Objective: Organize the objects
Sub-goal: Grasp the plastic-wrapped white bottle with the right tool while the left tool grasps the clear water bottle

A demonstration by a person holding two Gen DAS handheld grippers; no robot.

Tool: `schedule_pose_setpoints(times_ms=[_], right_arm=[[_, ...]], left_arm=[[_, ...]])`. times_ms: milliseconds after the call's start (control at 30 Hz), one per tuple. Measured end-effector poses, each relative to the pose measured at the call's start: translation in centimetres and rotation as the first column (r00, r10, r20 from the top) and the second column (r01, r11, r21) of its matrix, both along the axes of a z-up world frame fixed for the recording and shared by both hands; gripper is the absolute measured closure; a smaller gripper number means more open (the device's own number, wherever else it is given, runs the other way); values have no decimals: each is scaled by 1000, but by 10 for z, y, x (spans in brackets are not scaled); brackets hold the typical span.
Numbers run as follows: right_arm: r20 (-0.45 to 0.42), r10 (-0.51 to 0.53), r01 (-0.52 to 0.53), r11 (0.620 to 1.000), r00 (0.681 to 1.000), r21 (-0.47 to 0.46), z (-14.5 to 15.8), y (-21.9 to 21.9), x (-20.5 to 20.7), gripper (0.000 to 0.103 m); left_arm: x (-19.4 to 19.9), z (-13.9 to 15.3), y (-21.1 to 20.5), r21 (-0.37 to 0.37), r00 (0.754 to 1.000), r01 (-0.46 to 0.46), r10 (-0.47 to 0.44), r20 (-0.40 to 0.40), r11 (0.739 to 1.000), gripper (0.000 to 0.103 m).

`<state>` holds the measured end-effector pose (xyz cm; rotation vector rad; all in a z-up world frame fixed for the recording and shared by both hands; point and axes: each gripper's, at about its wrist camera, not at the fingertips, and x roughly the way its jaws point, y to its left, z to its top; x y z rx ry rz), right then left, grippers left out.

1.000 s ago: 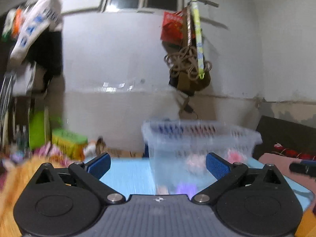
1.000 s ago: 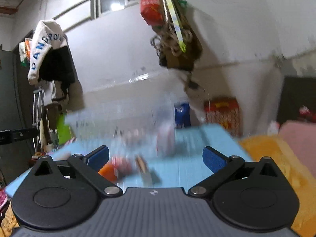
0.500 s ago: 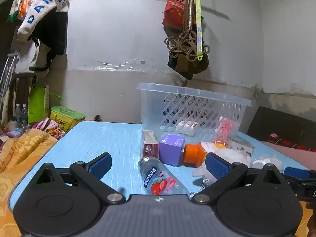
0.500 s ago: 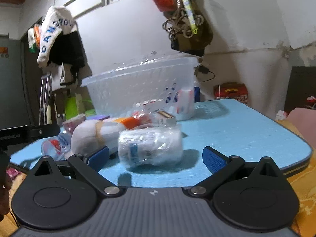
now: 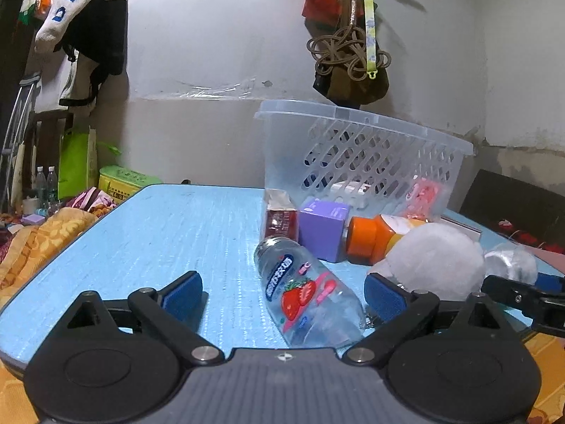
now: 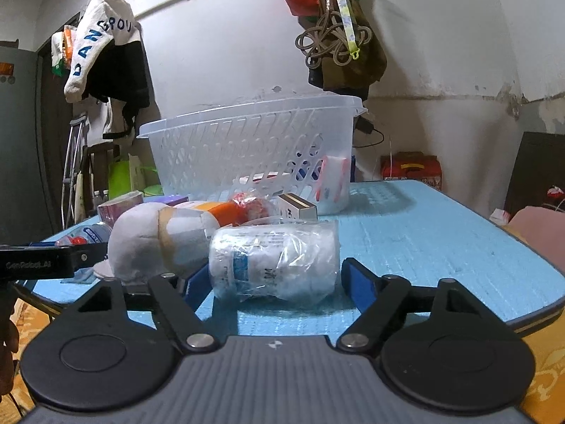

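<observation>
Left wrist view is showing the left claw spread wide around a strawberry-label bottle lying on the blue counter, just in front of the clear basket. Only the right view is showing the right claw, spread around a plastic-wrapped roll near that basket, and "GenRobot_AI" lettering.

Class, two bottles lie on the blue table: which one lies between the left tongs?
The clear strawberry-label bottle, lying between the open left tongs; the orange-capped bottle lies farther back, beside the purple box.
</observation>
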<state>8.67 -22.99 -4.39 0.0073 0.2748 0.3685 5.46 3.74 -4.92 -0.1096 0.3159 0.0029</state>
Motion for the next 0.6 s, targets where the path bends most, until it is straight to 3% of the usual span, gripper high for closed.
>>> schedule_pose_setpoints(times_ms=[100, 200, 400, 500, 600], right_arm=[[13, -3, 3, 1000, 1000, -17, -1, 1, -1, 24], [23, -7, 8, 1000, 1000, -22, -2, 1, -1, 24], [36, -18, 19, 999, 999, -35, -1, 3, 2, 24], [40, -11, 12, 999, 999, -30, -1, 2, 3, 26], [50, -12, 13, 1000, 999, -26, -2, -1, 0, 27]], left_arm=[[-2, -2, -2, 32, 1000, -11, 11, 9, 999, 15], [-7, -2, 3, 14, 1000, -19, 19, 24, 1000, 21], [-3, -4, -10, 97, 999, -37, 35, 24, 995, 24], [-4, -3, -10, 89, 999, -32, 29, 29, 996, 51], [-8, -3, -6, 60, 999, -30, 27, 38, 998, 55]])
